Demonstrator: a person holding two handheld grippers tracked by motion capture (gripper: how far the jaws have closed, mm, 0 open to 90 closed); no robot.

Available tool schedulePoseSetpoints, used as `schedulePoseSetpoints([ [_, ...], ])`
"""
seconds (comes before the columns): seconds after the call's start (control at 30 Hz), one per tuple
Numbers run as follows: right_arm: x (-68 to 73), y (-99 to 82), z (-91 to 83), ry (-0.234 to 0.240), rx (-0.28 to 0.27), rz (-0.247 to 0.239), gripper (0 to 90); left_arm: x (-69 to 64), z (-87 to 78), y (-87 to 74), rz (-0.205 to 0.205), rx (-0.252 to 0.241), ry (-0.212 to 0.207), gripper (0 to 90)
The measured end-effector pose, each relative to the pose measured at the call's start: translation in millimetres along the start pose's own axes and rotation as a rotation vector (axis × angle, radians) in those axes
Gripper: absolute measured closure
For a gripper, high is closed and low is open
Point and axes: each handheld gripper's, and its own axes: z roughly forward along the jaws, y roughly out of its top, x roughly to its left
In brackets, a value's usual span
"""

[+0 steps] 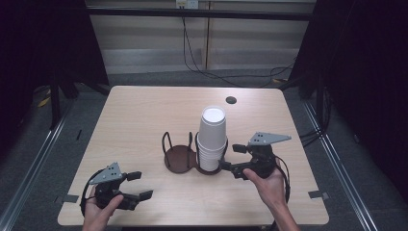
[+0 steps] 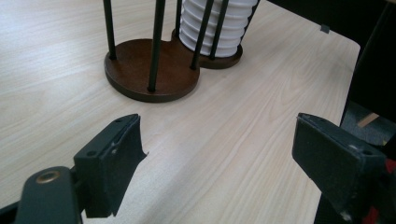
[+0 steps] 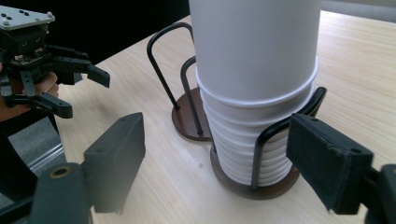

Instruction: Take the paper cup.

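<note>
A tall stack of white paper cups stands upside down in the right ring of a black wire holder with two round brown bases; the left base is bare. My right gripper is just right of the stack, open, its pads apart from the cups. In the right gripper view the cups rise between and beyond the jaws of the right gripper. My left gripper rests open near the front left edge, nothing between its jaws. The left gripper view looks at the bare base.
The light wooden table has a small black hole at the back right and tape marks near its front corners. Dark curtains flank it, and cables lie on the floor behind.
</note>
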Motion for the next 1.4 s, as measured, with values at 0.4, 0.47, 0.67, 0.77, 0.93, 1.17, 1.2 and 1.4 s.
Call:
schedulePoseSetpoints([
  [0.4, -5.9, 28.9, -5.3, 0.017, -0.001, -0.02, 20.6, 1.1, -0.8, 0.5, -0.014, 0.001, -0.017, 16.3],
  [0.47, -5.8, 33.2, -4.5, 0.021, -0.003, -0.022, 19.9, 0.4, 0.1, 0.5, -0.011, 0.01, -0.033, 16.3],
  [0.67, -3.7, 45.6, 1.1, 0.025, 0.018, -0.036, 18.0, -2.2, 2.1, 1.3, 0.001, 0.011, -0.034, 16.5],
  [0.77, -3.7, 53.5, 1.8, 0.029, 0.02, -0.037, 17.3, -3.1, 2.5, 1.0, 0.002, 0.013, -0.038, 16.7],
  [0.93, -5.2, 64.2, 5.5, 0.026, 0.029, -0.036, 16.0, -3.9, 3.6, 1.3, 0.006, 0.023, -0.042, 16.7],
  [1.17, -9.6, 77.5, 10.6, 0.024, 0.028, -0.029, 14.9, -5.5, 6.9, 1.4, 0.027, 0.057, -0.045, 16.7],
  [1.2, -10.1, 79.5, 10.9, 0.023, 0.028, -0.031, 14.8, -5.7, 7.5, 1.5, 0.031, 0.059, -0.044, 16.7],
  [1.4, -13.8, 89.8, 13.8, 0.019, 0.032, -0.027, 14.3, -5.5, 8.3, 1.5, 0.023, 0.058, -0.057, 16.7],
])
